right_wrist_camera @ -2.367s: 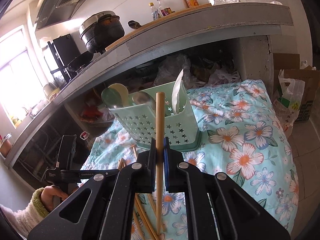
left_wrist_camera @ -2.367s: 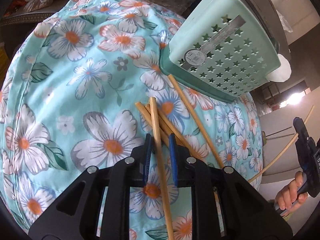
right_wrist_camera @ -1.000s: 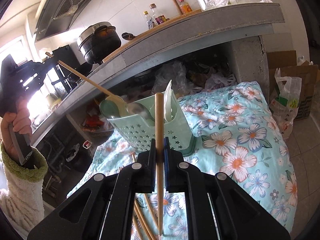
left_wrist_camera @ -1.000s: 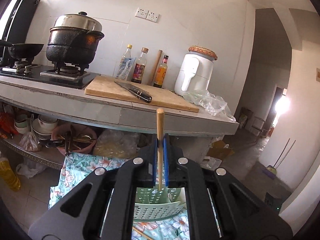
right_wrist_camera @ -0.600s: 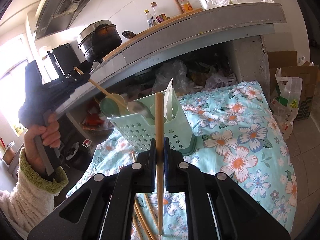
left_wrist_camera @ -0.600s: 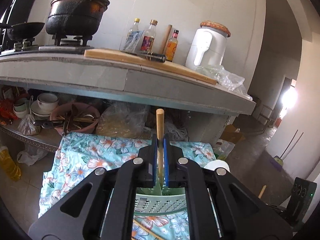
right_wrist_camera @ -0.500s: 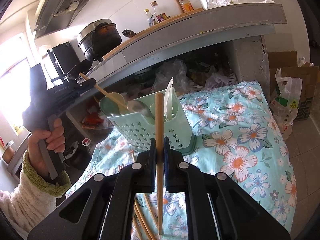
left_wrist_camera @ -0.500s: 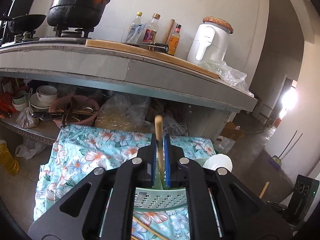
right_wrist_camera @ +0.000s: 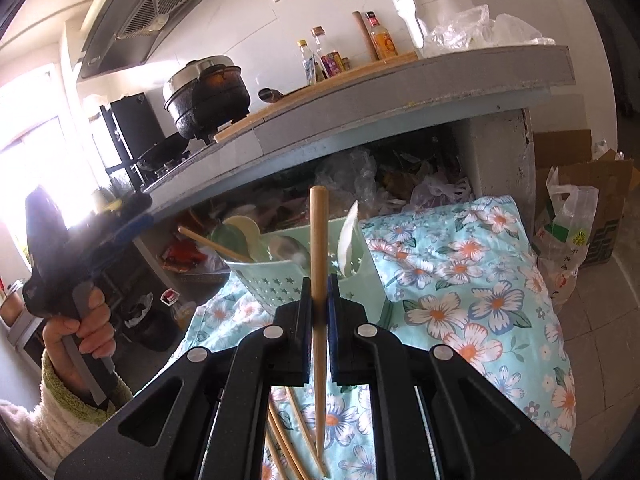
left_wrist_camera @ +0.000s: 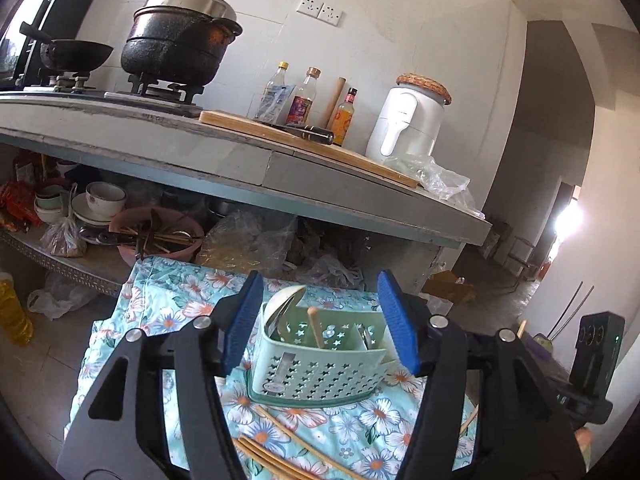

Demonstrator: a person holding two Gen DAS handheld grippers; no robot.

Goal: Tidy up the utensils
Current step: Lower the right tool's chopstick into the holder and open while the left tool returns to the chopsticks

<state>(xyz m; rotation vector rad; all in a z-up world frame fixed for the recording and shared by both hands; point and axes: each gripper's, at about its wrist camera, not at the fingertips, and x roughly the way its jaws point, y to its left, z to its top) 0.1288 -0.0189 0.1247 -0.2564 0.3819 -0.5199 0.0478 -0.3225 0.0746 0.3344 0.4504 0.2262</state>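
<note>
Chopstick (right_wrist_camera: pixel 319 280), pale wood, upright, clamped in right tool (right_wrist_camera: pixel 319 300), left tool (left_wrist_camera: pixel 319 320) opening, empty

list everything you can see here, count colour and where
utensil caddy: one, mint green, star holes, on the floral cloth
chopstick in caddy: one, wooden, leaning in a middle compartment
spoons: several, pale and metal, in the caddy's end compartments
loose chopsticks: several, wooden, on the cloth before the caddy
floral cloth: one, light blue, under the caddy
stockpot: one, black, on the stove
wok: one, black, beside the stockpot
bottles: three, by the wall
cutting board: one, wooden, on the counter
air fryer: one, white, counter end
left gripper: black, blue pads, jaws opening, nothing gripped
right gripper: black, shut on a held chopstick
</note>
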